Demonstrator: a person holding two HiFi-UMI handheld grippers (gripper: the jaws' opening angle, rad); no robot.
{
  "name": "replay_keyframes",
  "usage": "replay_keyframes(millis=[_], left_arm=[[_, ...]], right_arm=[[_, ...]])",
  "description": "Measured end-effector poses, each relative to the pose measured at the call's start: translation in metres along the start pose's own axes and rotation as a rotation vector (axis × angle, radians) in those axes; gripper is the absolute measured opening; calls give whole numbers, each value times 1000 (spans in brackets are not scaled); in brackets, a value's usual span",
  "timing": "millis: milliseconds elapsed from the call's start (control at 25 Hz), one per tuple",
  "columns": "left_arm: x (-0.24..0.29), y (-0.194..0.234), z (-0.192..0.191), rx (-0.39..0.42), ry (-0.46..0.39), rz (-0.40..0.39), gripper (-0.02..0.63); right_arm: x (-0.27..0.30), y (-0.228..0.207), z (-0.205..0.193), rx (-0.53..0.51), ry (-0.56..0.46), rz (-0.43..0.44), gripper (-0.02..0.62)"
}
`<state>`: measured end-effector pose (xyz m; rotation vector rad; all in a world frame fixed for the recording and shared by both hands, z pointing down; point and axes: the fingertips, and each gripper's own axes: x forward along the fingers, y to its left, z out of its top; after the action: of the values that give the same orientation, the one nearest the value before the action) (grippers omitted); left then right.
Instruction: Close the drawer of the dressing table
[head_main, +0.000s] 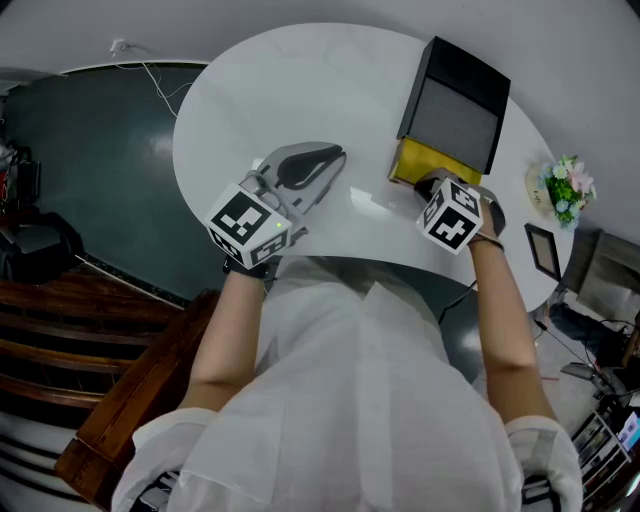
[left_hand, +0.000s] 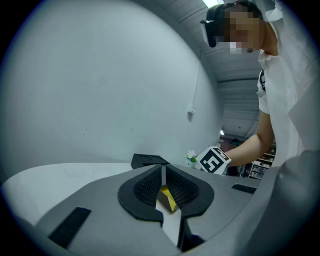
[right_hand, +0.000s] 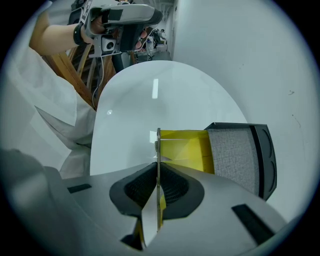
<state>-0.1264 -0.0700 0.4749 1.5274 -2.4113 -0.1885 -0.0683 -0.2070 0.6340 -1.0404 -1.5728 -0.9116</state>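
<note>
Left gripper (head_main: 330, 160) level, jaws together; right gripper (head_main: 427, 181) steeply down, jaws clamped.

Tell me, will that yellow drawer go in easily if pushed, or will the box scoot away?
Likely light and slightly flimsy: the yellow drawer has thin walls where the right gripper pinches it. The black box seems unfixed on the smooth white table, so it may slide too.

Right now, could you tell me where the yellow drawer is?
In the head view, the yellow drawer sticks out of the black box at right, by the right gripper.
</note>
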Motion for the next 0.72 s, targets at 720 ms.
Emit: replay_keyframes(millis=[720], left_arm=[[5,0,0,3,5,-2,35]], right_arm=[[2,-23,-2,8,9,-41,23]])
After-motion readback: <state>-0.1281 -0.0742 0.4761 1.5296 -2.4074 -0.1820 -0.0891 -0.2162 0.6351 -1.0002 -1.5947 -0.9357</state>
